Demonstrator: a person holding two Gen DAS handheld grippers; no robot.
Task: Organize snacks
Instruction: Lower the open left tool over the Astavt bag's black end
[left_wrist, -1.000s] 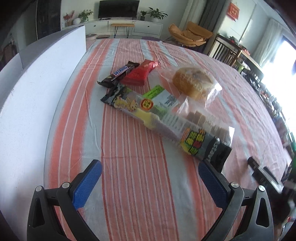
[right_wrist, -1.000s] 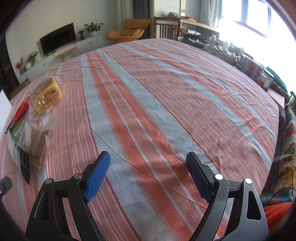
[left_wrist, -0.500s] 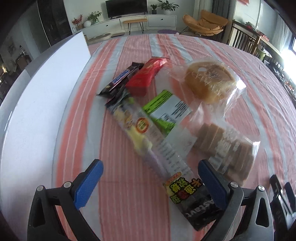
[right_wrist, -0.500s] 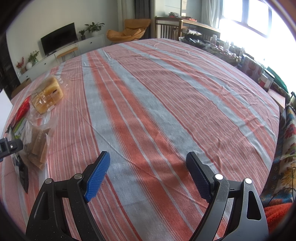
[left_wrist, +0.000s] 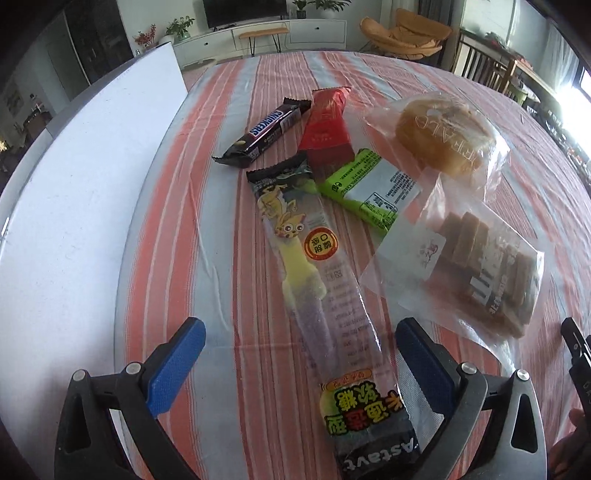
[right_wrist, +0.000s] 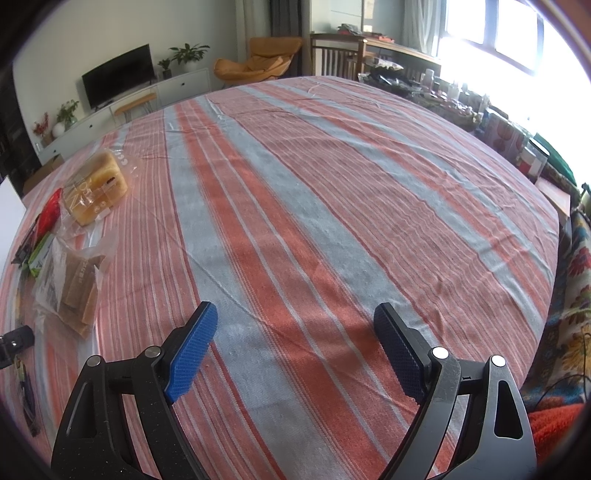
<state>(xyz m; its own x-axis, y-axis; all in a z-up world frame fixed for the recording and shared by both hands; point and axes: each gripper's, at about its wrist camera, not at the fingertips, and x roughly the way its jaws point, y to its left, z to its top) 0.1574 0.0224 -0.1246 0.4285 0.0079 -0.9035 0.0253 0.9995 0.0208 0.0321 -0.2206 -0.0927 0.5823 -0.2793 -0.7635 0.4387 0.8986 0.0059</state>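
Black gripper (left_wrist: 299, 363), blue pads (left_wrist: 173, 365)

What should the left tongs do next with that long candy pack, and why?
Probably lower a little and close on the long candy pack. The left tongs are wide open with the pack's near end lying between the blue pads, nothing gripped yet. The right tongs are open over bare striped tablecloth, away from the snacks.

You get bright daylight from the blown-out window (right_wrist: 517, 33) far right of your hand-held gripper (right_wrist: 295, 350). Fisheye bending curves the table (right_wrist: 332, 184) edges, corners go black, and wrappers show glare.
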